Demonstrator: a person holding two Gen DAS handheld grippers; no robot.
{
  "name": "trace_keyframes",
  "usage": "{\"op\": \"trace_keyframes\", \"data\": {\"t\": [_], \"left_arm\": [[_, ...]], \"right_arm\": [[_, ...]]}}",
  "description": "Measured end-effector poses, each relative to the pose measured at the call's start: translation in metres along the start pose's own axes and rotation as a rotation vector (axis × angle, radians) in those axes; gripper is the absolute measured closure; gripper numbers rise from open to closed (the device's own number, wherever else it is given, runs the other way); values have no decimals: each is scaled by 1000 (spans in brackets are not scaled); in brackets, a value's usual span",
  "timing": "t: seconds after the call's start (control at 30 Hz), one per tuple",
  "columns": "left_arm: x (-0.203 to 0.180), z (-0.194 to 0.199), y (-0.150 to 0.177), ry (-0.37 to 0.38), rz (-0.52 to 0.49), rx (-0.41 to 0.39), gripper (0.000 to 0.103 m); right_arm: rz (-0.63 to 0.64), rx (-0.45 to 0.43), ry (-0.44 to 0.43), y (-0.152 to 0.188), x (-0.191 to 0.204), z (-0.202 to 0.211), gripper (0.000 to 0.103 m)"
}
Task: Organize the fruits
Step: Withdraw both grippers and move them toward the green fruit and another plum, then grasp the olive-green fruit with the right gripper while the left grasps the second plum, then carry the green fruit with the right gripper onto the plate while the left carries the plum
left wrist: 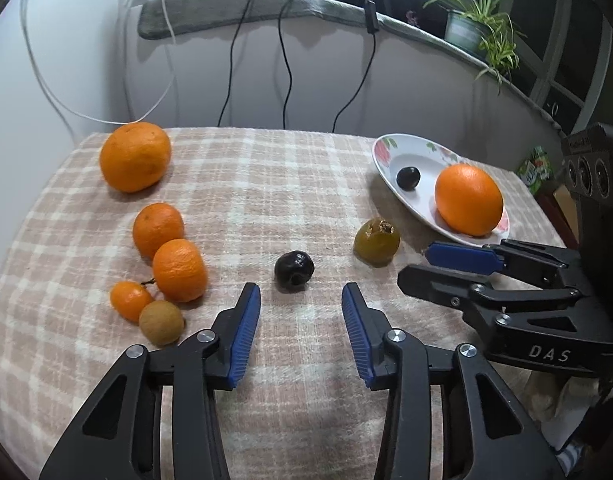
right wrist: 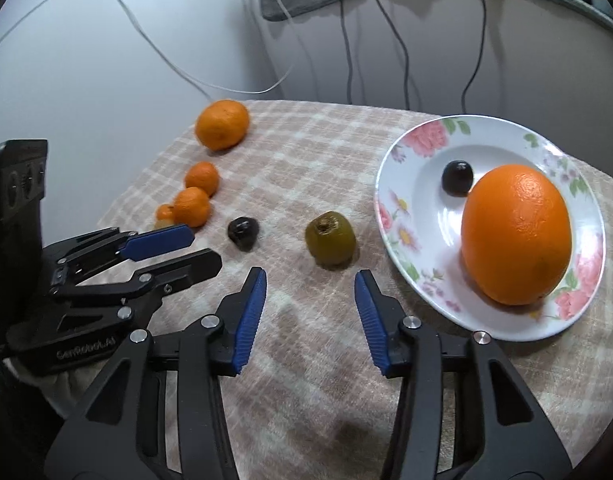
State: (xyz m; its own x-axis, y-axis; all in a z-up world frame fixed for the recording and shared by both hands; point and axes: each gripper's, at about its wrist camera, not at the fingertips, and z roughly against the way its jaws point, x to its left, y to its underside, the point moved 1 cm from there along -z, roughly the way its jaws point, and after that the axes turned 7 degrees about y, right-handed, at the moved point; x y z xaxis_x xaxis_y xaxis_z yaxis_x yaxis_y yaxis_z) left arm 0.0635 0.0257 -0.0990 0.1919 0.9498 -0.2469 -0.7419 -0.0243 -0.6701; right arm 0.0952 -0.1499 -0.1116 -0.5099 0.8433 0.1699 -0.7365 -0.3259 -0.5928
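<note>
On the checked bench (left wrist: 266,184) the plate (right wrist: 398,184) holds only a big orange (right wrist: 516,236) and one dark fruit (right wrist: 458,178), while both pairs of jaws stand apart and empty, a dark fruit (left wrist: 294,271) just ahead of the left gripper (left wrist: 301,300), a greenish one (right wrist: 330,241) ahead of the right gripper (right wrist: 310,284), and the mandarins (left wrist: 178,270) off to the left still waiting, so most of it looks undone.

Open cloth on the counter (left wrist: 290,184) btwn the fruit row at left and the plate (right wrist: 402,184) at right; wide lane there, back to the wall. In the lane's near part: dark fruit (left wrist: 294,271) just ahead of the left hand-held gripper (left wrist: 301,300), w/ bare cloth btwn its jaws. Green-brown fruit (right wrist: 330,240) just ahead of the right hand-held gripper (right wrist: 310,284), close to the plate rim, narrow gap. Left side blocked by big orange (left wrist: 135,157), tangerines (left wrist: 158,230) and small brown fruit (left wrist: 161,322), packed touching. The 2 grippers sit near each other, side by side. Cables (left wrist: 284,60) hang behind the far edge.
</note>
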Motion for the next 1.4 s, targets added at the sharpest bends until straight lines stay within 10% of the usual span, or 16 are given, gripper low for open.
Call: {"op": "trace_keyframes", "data": {"t": [0.9, 1.4], "left_arm": [[12, -28, -9, 49, -48, 58, 81], [16, -17, -12, 48, -23, 23, 82]], "right_arm": [[46, -6, 187, -15, 20, -28, 68], [25, -38, 132, -18, 14, -19, 75]]}}
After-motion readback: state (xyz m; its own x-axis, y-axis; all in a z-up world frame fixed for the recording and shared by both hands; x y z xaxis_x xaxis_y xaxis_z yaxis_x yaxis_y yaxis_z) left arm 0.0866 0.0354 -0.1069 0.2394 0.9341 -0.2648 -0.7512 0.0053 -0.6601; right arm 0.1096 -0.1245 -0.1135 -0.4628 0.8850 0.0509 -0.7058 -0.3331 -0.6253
